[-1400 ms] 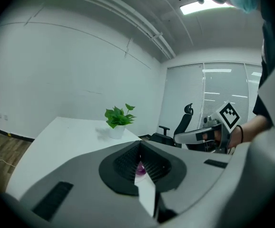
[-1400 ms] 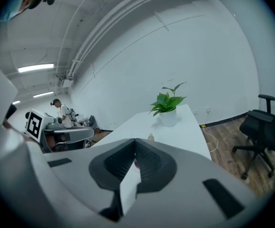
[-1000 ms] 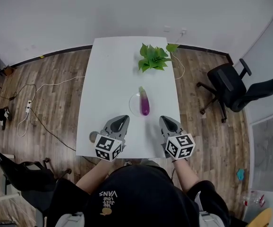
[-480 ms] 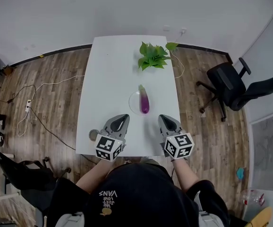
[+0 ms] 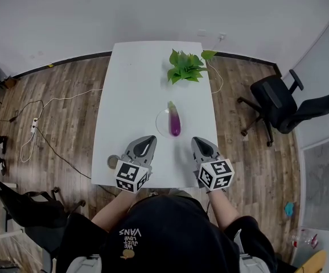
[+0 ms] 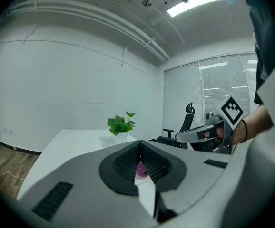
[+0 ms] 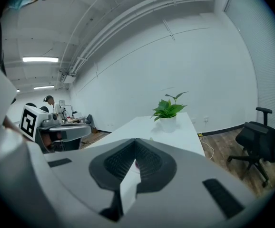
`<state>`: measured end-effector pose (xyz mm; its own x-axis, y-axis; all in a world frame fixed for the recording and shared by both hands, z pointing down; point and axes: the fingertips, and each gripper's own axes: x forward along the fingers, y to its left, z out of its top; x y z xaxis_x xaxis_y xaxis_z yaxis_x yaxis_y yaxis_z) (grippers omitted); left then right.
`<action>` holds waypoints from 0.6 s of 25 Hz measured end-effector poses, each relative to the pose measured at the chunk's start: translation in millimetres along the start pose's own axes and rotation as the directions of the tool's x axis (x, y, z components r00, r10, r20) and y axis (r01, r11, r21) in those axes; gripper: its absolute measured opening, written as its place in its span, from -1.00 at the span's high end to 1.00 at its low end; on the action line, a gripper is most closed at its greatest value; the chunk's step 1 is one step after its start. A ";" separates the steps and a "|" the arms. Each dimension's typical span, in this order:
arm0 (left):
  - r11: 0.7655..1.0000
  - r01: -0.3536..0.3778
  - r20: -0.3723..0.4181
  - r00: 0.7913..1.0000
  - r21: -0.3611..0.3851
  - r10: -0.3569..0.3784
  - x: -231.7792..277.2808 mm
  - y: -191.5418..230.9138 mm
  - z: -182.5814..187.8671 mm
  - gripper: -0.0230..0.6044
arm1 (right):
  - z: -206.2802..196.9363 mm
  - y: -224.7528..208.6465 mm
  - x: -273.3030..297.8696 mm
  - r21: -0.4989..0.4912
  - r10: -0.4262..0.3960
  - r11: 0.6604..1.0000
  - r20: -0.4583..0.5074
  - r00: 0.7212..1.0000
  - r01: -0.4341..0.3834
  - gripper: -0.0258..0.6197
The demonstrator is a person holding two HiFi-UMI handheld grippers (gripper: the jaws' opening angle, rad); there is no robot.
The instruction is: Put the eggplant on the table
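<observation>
White rectangular worktop (image 5: 130, 95) on a wood plank floor (image 5: 62, 112). On it:
- potted green plant (image 5: 185, 68), far end, right of centre
- clear round plate (image 5: 162, 125), mid-worktop toward the right edge, purple eggplant (image 5: 175, 121) lying across its right side
- small grey round item (image 5: 112, 162) at the near left corner, too small to identify

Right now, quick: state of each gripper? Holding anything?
Left gripper: closed, holding nothing.
Right gripper: closed, holding nothing.
The eggplant lies ahead of both, untouched.
</observation>
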<state>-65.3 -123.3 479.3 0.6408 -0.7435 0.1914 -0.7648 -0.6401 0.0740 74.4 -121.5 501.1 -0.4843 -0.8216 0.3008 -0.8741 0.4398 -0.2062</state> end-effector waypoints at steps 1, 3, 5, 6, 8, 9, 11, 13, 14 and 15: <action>1.000 0.001 0.003 1.000 0.004 -0.001 0.7 -0.2 1.4 0.89 | -0.4 -0.3 0.1 0.000 -0.001 1.000 -0.002 1.000 0.001 0.86; 1.000 0.001 0.006 1.000 0.005 -0.001 2.0 0.1 3.6 0.89 | -0.2 -0.4 0.2 0.000 -0.001 1.000 -0.003 1.000 0.001 0.86; 1.000 0.000 0.008 1.000 0.002 0.000 2.7 1.2 5.4 0.89 | 0.7 -0.2 0.6 0.000 0.000 1.000 -0.003 1.000 0.000 0.86; 1.000 0.000 0.009 1.000 0.002 0.000 3.1 1.4 6.1 0.89 | 1.1 -0.5 0.8 0.000 0.000 1.000 -0.003 1.000 0.000 0.86; 1.000 0.002 0.009 1.000 0.004 -0.002 4.4 0.9 6.5 0.89 | 1.7 -1.8 1.1 -0.001 -0.002 1.000 -0.003 1.000 0.002 0.86; 1.000 0.002 0.008 1.000 0.004 -0.002 5.0 0.5 6.3 0.89 | 1.9 -2.5 0.9 -0.001 -0.003 1.000 -0.003 1.000 0.003 0.86; 1.000 0.001 0.004 1.000 0.001 -0.001 5.8 0.0 5.7 0.89 | 2.3 -3.3 0.2 -0.002 -0.003 1.000 -0.001 1.000 0.003 0.86; 1.000 -0.001 0.001 1.000 0.000 0.001 5.8 0.1 5.3 0.89 | 3.1 -3.3 -0.6 -0.004 -0.003 1.000 0.000 1.000 0.003 0.87; 1.000 -0.003 0.000 1.000 -0.001 0.003 5.7 0.5 5.3 0.89 | 3.6 -3.0 -0.7 -0.005 -0.003 1.000 0.001 1.000 0.003 0.86; 1.000 -0.004 -0.001 1.000 -0.002 0.004 5.5 1.1 5.4 0.89 | 4.2 -2.7 -0.7 -0.006 -0.003 1.000 0.002 1.000 0.003 0.86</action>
<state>-62.3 -129.2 475.2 0.6381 -0.7456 0.1922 -0.7671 -0.6370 0.0754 77.3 -123.7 497.6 -0.4815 -0.8237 0.2996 -0.8759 0.4395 -0.1993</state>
